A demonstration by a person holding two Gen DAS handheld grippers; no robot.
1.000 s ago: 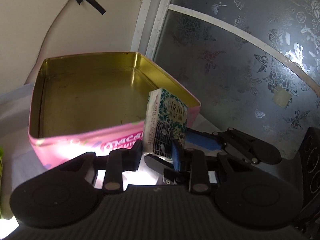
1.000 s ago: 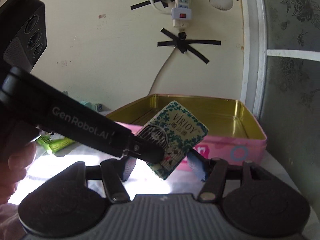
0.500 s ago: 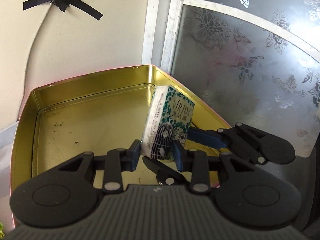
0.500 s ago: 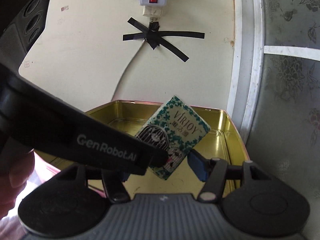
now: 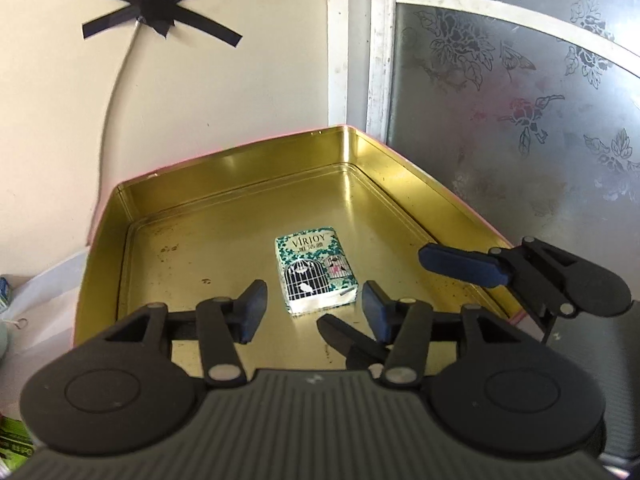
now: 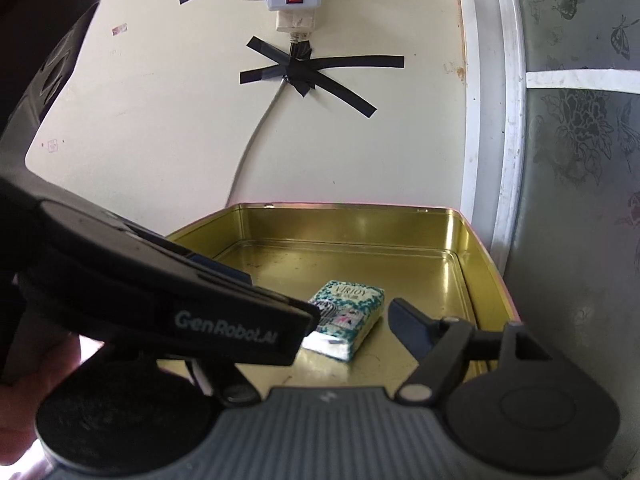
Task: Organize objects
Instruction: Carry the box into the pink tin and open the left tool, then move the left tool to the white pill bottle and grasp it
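A green and white Virjoy tissue pack [image 5: 314, 274] lies flat on the floor of a gold-lined pink tin [image 5: 224, 168]. My left gripper [image 5: 314, 308] is open and empty just above and in front of the pack. My right gripper [image 5: 380, 292] is open too, its fingers [image 5: 460, 266] reaching in from the right over the tin. In the right wrist view the pack [image 6: 348, 316] lies in the tin [image 6: 360, 220]; the left gripper's body [image 6: 160, 300] hides my right gripper's left finger, and the right finger [image 6: 412, 330] stands clear of the pack.
The tin sits against a cream wall with a taped cable [image 5: 156, 12] and a power strip [image 6: 294, 0]. A frosted patterned glass door [image 5: 520, 100] stands to the right. Green packets [image 5: 12, 444] lie at the far left.
My left gripper carried the pack over the tin, then opened. The pack dropped and now lies flat on the tin floor. Both grippers sit higher over the tin.
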